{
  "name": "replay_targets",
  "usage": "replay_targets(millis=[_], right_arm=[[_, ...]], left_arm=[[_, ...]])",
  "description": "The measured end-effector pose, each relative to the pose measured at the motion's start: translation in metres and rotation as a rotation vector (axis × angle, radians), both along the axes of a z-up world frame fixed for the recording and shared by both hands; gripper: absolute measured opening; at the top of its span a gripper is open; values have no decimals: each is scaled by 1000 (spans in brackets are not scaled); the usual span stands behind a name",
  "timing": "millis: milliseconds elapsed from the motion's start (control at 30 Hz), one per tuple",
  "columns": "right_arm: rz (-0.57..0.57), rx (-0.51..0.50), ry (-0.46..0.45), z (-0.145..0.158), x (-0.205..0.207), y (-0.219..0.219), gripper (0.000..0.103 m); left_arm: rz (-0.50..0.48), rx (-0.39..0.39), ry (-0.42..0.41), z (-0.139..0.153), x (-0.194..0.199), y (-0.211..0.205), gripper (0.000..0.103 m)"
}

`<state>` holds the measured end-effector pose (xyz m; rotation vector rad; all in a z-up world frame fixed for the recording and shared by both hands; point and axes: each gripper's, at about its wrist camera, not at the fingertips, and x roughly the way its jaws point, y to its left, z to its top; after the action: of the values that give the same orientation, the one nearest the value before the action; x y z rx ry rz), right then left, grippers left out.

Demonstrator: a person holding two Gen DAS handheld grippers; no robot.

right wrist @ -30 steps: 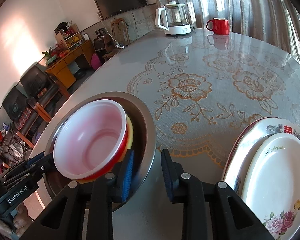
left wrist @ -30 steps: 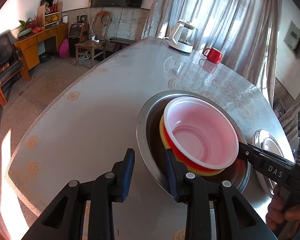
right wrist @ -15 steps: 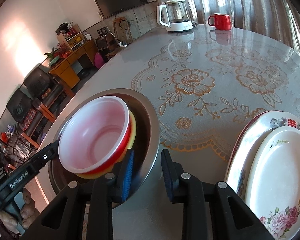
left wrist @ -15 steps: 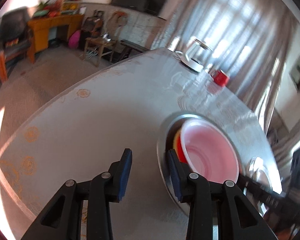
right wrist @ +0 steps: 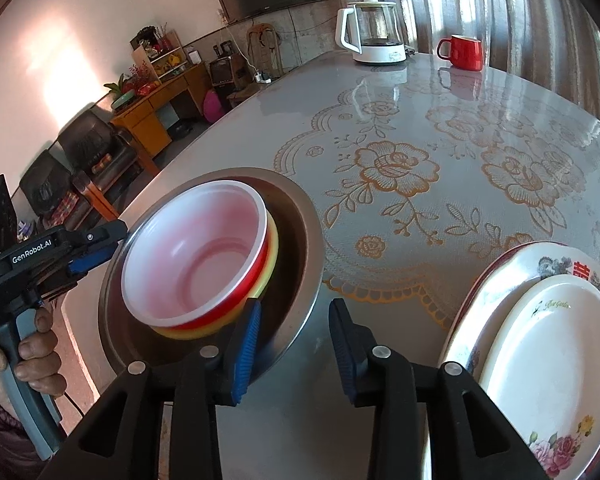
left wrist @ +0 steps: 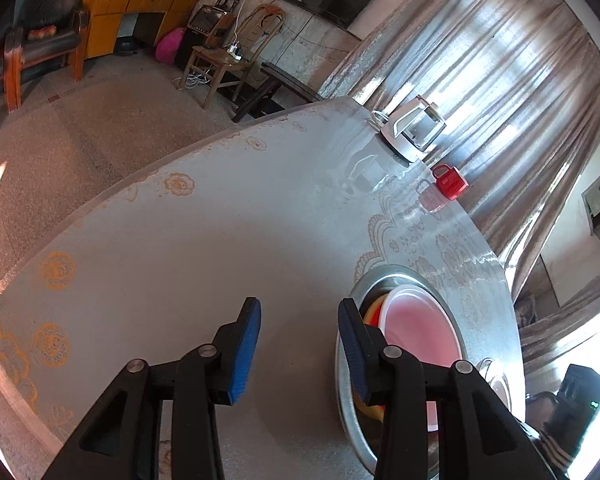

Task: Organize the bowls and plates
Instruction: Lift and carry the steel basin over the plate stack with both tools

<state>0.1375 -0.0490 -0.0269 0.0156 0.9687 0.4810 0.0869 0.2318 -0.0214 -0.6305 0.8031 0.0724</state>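
Right wrist: red-walled bowl, pale pink inside, white rim.

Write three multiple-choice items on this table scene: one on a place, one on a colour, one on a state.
1. Where do the plastic bowls sit?
A. in the metal basin
B. on the plates
C. beside the kettle
2. What colour is the mug?
A. blue
B. red
C. white
3. How is the right claw?
A. shut on a plate
B. shut on a bowl
C. open, holding nothing

Key: 1 A, the basin's rim rings the stack. 2 B, red beside the kettle. 3 C, only the basin's rim and table show in the gap, no pad pressing.
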Motion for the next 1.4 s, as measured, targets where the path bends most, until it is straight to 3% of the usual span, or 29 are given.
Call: replay_targets(millis=[333, 500, 767, 1067, 1167, 1233, 1400], right_arm=[[-16, -4, -2, -1, 4, 0, 36], [-24, -4, -2, -1, 5, 0, 36], [-33, -5, 0, -2, 6, 0, 35], [-31, -8, -6, -3, 6, 2, 35], [-18, -10, -18, -3, 6, 5, 28], [-6, -17, -31, -2, 5, 7, 22], [-8, -28, -50, -2, 4, 8, 20]], left_arm=[[-163, 168, -14, 3, -21, -10, 37], [-203, 153, 0, -1, -23, -10, 31], [-253, 105, -73, 13, -33, -14, 31], [-329, 207, 10, 4, -11, -42, 28], [-344, 174, 1, 0, -7, -42, 19], [-345, 176, -12, 0, -9, -43, 19], [-356, 160, -27, -1, -13, -44, 20]])
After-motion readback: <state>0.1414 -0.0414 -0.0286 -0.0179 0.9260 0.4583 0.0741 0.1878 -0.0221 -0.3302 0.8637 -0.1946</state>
